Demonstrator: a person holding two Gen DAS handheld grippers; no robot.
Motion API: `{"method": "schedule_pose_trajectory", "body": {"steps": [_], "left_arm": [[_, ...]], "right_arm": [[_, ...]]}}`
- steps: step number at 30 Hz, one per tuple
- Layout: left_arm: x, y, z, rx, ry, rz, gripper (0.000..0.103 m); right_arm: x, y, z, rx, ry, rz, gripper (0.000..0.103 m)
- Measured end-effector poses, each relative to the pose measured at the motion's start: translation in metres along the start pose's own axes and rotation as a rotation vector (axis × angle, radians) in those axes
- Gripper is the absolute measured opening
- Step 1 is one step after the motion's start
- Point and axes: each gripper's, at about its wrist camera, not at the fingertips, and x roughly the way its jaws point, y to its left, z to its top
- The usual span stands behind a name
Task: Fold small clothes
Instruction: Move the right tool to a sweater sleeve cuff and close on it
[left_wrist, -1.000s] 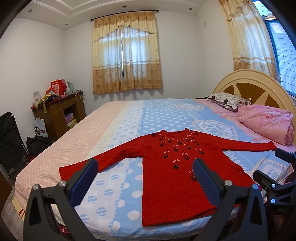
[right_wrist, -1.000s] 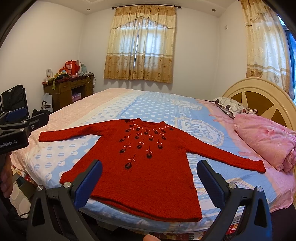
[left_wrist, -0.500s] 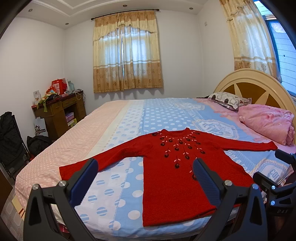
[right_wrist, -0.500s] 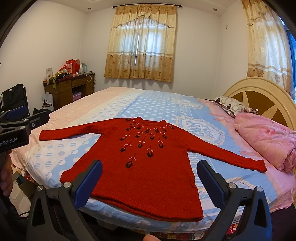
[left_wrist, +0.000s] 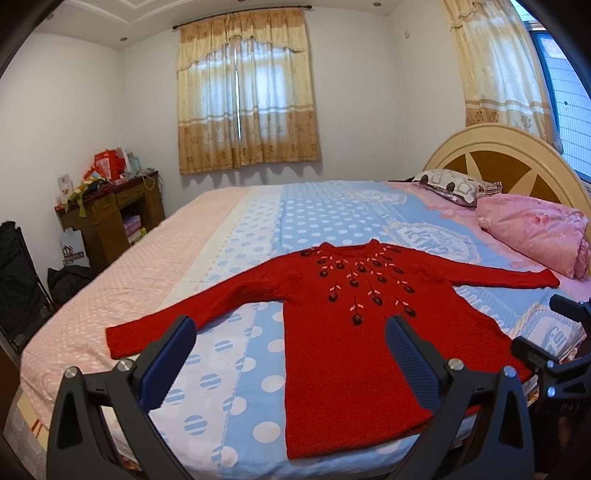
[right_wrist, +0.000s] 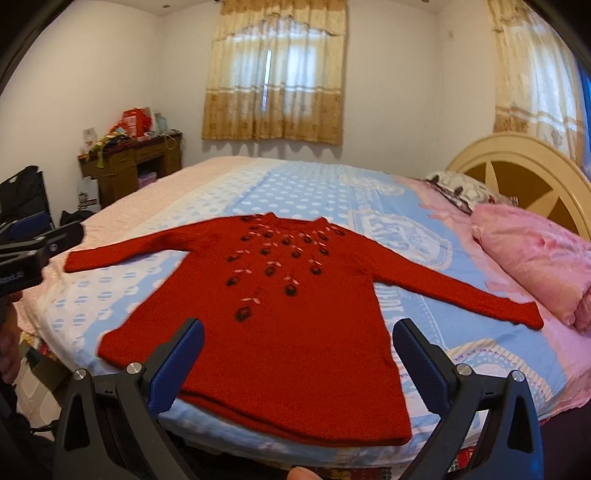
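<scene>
1. Bedroom with curtained windows; the bed fills the ground ahead of both tools.
2. Red sweater lies flat, sleeves spread, just ahead of both grippers.
3. Since a second ago, the left gripper and right gripper have edged closer, jaws spread wide, gripping nothing.
4. Folding hasn't begun; first grasp looks imminent.
</scene>
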Motion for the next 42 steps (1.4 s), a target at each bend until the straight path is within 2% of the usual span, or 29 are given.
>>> {"method": "schedule_pose_trajectory", "body": {"steps": [7,12,20,26,32,36,39,41,42], "left_arm": [[0.046,-0.002,0.003,0.033,0.064,-0.005,0.103],[0.084,-0.001,0.013,0.069,0.108,0.024,0.103],[0.152,0.006,0.023,0.087,0.178,0.061,0.103],[0.199,0.009,0.025,0.083,0.230,0.080,0.103],[0.226,0.007,0.029,0.111,0.252,0.104,0.103],[0.239,0.010,0.029,0.106,0.269,0.111,0.103],[0.253,0.013,0.030,0.105,0.282,0.120,0.103],[0.260,0.015,0.029,0.101,0.292,0.124,0.103],[0.263,0.016,0.028,0.101,0.297,0.125,0.103]], "right_arm": [[0.043,-0.051,0.000,0.091,0.069,-0.068,0.102],[0.074,-0.108,0.000,0.205,0.126,-0.114,0.102],[0.111,-0.236,-0.014,0.436,0.206,-0.298,0.102],[0.121,-0.325,-0.025,0.554,0.237,-0.439,0.102],[0.124,-0.392,-0.028,0.624,0.258,-0.572,0.102],[0.133,-0.423,-0.030,0.663,0.313,-0.597,0.101],[0.148,-0.435,-0.032,0.672,0.365,-0.583,0.094],[0.155,-0.435,-0.027,0.647,0.376,-0.589,0.075],[0.159,-0.433,-0.025,0.634,0.383,-0.582,0.070]]}}
